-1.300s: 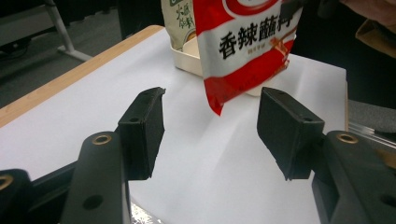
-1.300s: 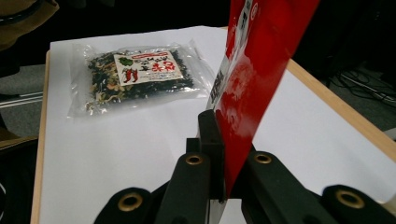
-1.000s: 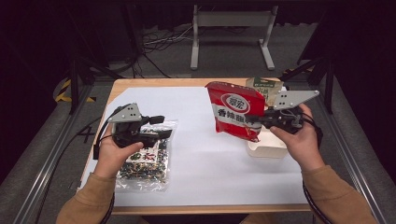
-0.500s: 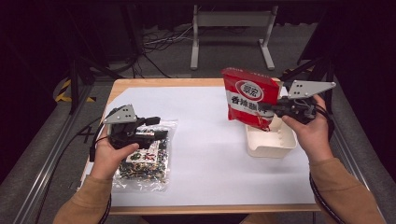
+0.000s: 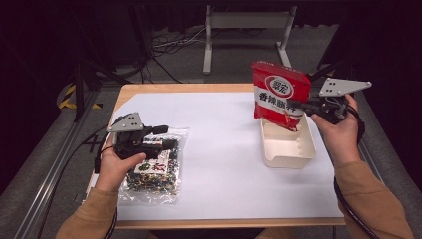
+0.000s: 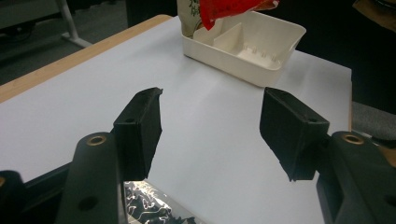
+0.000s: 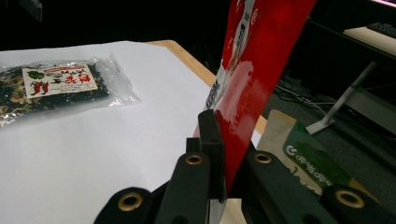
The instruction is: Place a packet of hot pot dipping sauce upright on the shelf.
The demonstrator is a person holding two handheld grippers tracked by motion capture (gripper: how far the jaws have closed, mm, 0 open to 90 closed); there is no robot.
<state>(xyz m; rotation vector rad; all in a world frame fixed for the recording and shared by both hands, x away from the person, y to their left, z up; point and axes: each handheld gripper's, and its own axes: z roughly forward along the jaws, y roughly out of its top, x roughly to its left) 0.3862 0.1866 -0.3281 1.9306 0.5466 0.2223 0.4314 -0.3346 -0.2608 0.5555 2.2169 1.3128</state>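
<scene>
A red snack bag [image 5: 277,97] hangs upright over a white divided tray [image 5: 306,149] at the table's right side. My right gripper [image 5: 294,105] is shut on the bag's right edge, and the right gripper view shows the red bag [image 7: 261,60] pinched between the closed jaws of that gripper [image 7: 219,126]. At the left, a clear packet of dark spices [image 5: 154,174] lies flat. My left gripper [image 5: 164,143] hovers over its far end, open. In the left gripper view the jaws of this gripper [image 6: 210,121] stand wide apart with nothing between them, above the packet's edge [image 6: 149,210].
White paper [image 5: 219,149] covers the wooden table. A tan and green packet [image 7: 303,158] lies near the tray at the far right edge. The tray [image 6: 224,63] has several compartments. A metal stand [image 5: 246,30] stands on the floor beyond the table.
My right hand has carried the red bag rightward and slightly up, from the table's middle to above the tray. The left hand has stayed over the spice packet.
</scene>
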